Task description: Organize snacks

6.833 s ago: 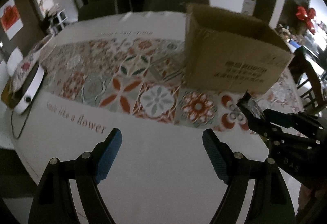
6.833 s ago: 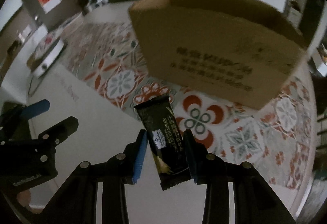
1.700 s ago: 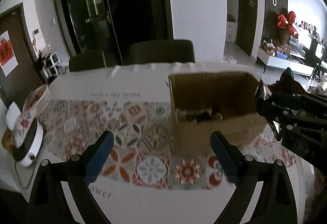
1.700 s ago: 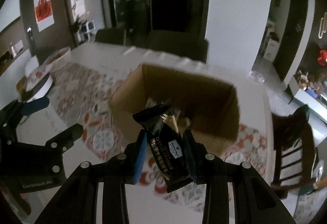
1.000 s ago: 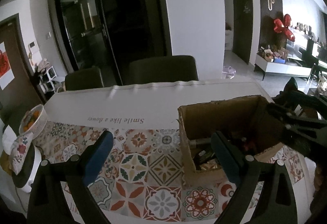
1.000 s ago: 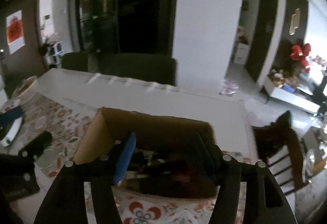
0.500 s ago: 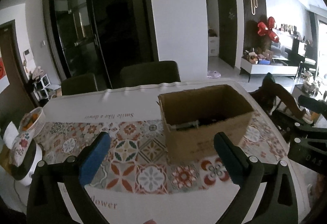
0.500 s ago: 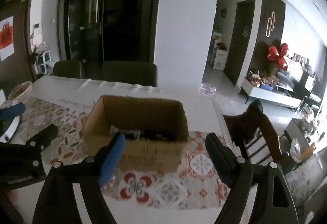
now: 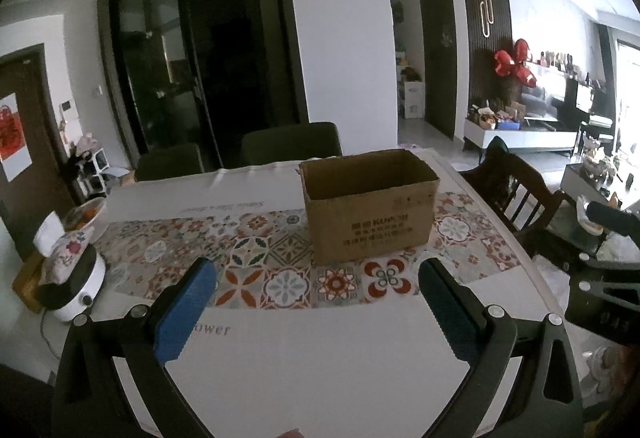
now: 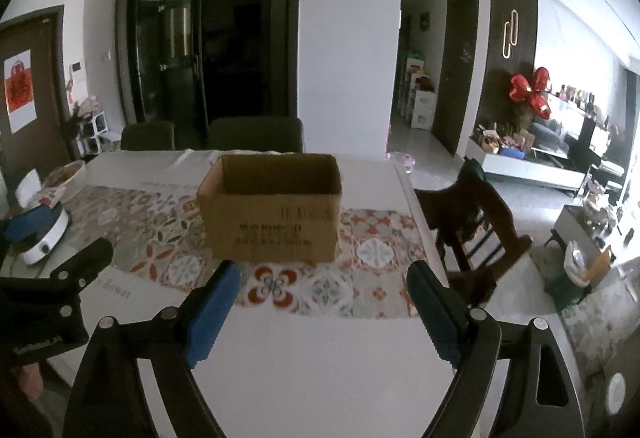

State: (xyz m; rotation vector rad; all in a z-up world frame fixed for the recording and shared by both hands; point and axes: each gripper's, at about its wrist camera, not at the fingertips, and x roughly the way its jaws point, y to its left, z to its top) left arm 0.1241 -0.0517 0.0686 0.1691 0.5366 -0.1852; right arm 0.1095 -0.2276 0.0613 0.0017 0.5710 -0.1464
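Note:
An open brown cardboard box [image 9: 370, 216] stands upright on the patterned tile runner [image 9: 256, 262] in the middle of the table; it also shows in the right wrist view [image 10: 270, 214]. Its contents are hidden from both views. My left gripper [image 9: 320, 302] is open and empty, held above the white near part of the table, well short of the box. My right gripper [image 10: 322, 304] is open and empty too, in front of the box. No snack is in view.
A white appliance [image 9: 74, 288] with a floral cloth and a bowl [image 9: 86, 212] sit at the table's left end. Dark chairs [image 9: 292, 142] stand behind the table, a wooden chair [image 10: 470, 216] at its right. The table [image 9: 320, 358] near me is white.
The right gripper carried a dark snack bar over the box, opened and let it go inside. Both grippers have since pulled back and dropped lower, so the box now looks smaller and farther.

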